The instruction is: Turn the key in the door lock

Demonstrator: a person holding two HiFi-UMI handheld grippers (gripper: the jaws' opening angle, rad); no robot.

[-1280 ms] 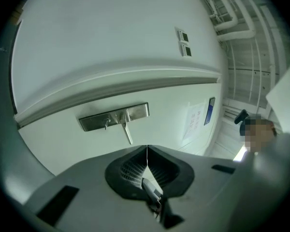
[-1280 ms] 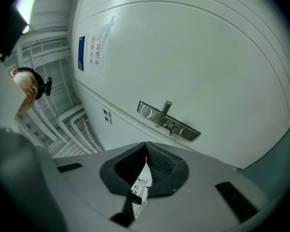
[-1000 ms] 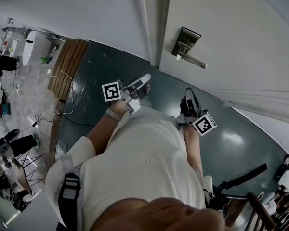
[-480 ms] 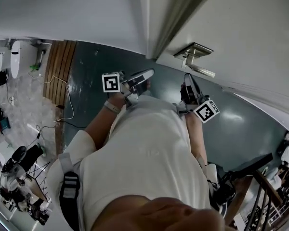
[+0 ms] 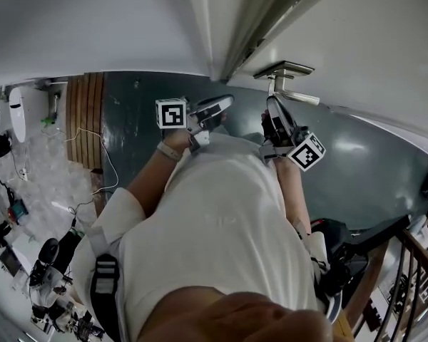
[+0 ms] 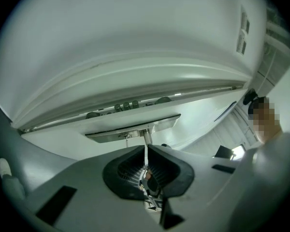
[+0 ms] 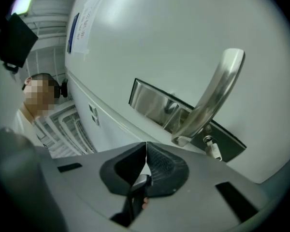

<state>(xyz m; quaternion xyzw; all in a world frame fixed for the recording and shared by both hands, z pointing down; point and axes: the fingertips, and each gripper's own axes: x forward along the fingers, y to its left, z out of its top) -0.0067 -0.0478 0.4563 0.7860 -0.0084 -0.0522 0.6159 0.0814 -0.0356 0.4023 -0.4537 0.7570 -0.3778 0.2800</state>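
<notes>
The pale door (image 5: 371, 41) stands ajar at the upper right. Its steel lever handle (image 5: 289, 72) (image 7: 213, 96) sits on a lock plate (image 7: 157, 100). Below the lever, a small silver key (image 7: 213, 149) sticks out of the keyhole. My right gripper (image 5: 271, 105) (image 7: 146, 148) is shut and empty, just below and left of the lever, apart from the key. The left gripper (image 5: 227, 102) (image 6: 146, 150), also shut with nothing held, points at the door's edge, where the latch (image 6: 135, 103) and the plate (image 6: 133, 129) show edge-on.
The white door frame (image 5: 217, 27) runs between wall and door. Wooden boards (image 5: 82, 116), cables and equipment (image 5: 28, 191) fill the left floor. A stair railing (image 5: 406, 262) stands at the lower right. Another person (image 7: 34, 108) stands beyond the door.
The person has stepped closer to the door. Both grippers have moved up toward the handle, the right one now just beneath it. Both stay shut.
</notes>
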